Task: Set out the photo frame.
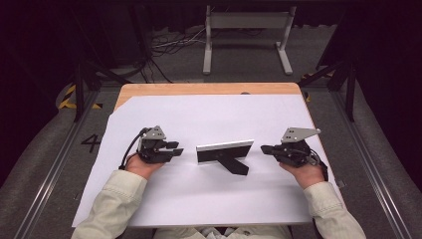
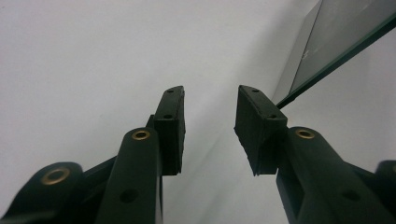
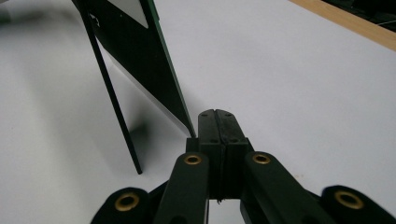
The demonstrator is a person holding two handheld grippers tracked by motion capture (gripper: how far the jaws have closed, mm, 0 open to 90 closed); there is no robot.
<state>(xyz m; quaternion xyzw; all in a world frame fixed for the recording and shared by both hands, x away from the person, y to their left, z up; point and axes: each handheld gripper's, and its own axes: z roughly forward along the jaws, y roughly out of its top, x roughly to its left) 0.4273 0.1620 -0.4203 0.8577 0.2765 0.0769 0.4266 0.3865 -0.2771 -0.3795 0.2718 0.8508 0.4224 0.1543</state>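
A black photo frame (image 1: 225,152) stands upright on its rear prop leg (image 1: 234,166) in the middle of the white sheet (image 1: 209,114). My left gripper (image 1: 178,148) rests to its left, pointing at it. Its jaws are open with nothing between them (image 2: 210,100), and the frame's edge (image 2: 336,42) rises ahead to the right. My right gripper (image 1: 263,148) sits at the frame's right end. Its pads (image 3: 215,114) are pressed flat together and hold nothing. The frame's lower corner (image 3: 182,121) ends just beside the left jaw, and the prop leg (image 3: 112,102) slants down further left.
The white sheet covers most of a wooden table, whose bare far edge (image 1: 199,88) shows behind it. On the floor beyond stand a white metal support (image 1: 246,30) and loose cables (image 1: 164,45). Rails run along both sides of the table.
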